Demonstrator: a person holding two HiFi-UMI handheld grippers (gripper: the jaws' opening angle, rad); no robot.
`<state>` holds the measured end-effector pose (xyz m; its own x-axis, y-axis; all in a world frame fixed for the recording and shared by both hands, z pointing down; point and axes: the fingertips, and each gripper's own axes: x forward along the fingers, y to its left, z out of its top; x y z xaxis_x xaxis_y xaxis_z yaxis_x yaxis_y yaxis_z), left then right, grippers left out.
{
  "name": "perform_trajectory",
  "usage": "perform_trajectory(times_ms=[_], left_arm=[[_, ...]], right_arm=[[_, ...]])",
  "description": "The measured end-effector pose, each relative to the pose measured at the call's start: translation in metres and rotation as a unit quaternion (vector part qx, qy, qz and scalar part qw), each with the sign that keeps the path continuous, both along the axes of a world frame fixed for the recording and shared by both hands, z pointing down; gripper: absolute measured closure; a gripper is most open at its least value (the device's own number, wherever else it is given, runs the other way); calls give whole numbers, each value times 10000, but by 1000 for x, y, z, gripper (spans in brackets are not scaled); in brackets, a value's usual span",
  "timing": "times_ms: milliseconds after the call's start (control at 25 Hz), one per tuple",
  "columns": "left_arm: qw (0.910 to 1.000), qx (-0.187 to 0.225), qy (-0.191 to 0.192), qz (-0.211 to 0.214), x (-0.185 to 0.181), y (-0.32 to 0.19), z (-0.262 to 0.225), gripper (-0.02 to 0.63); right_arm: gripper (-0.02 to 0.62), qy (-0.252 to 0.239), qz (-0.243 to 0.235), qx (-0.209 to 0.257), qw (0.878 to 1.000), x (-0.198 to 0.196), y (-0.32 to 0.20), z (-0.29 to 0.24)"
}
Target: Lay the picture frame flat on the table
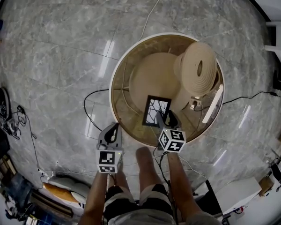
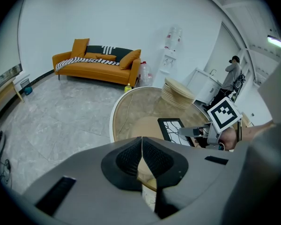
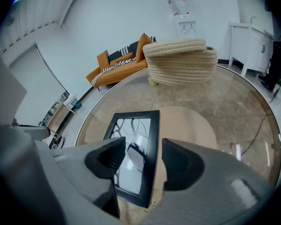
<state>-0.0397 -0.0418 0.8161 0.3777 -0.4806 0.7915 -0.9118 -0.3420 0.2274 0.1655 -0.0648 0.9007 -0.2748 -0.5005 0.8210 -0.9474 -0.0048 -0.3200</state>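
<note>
- On the round table point(image 1: 136, 55), near its front edge, I find the work confined to the side closest to the person; the far half only stores things.
- A beige mat point(image 1: 152, 76) covers the middle and gives the glass top a soft landing surface.
- A woven basket point(image 1: 199, 69) stands at the far right, well clear of the working spot.
- The picture frame point(image 3: 133, 125) appears to lie flat, face up, partly on the mat's near edge. I judge the task essentially met.
- The right gripper point(image 3: 138, 161) straddles the frame's right border with its jaws wide apart. The pads stand clear of the wood, so nothing is held. I read this as a release that leaves the frame resting under its own weight.
- The left gripper point(image 2: 141, 156) hangs off the table's near left edge with its jaws closed together on nothing. It is parked, since one claw suffices.
</note>
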Motion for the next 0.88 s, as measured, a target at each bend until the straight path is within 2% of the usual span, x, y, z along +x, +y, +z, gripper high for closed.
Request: perform_trajectory(times_ms=[360, 680, 880], left_arm=[[9999, 97, 44, 94, 2, 3, -12, 584], [9983, 442, 148, 364, 15, -7, -48, 584], [9964, 612, 193, 549, 22, -10, -83, 584]], right_arm=[[354, -139, 146, 37, 9998, 6, 8, -14], [356, -250, 224, 299, 9990, 7, 6, -55], [385, -166, 199, 520, 9983, 7, 7, -98]])
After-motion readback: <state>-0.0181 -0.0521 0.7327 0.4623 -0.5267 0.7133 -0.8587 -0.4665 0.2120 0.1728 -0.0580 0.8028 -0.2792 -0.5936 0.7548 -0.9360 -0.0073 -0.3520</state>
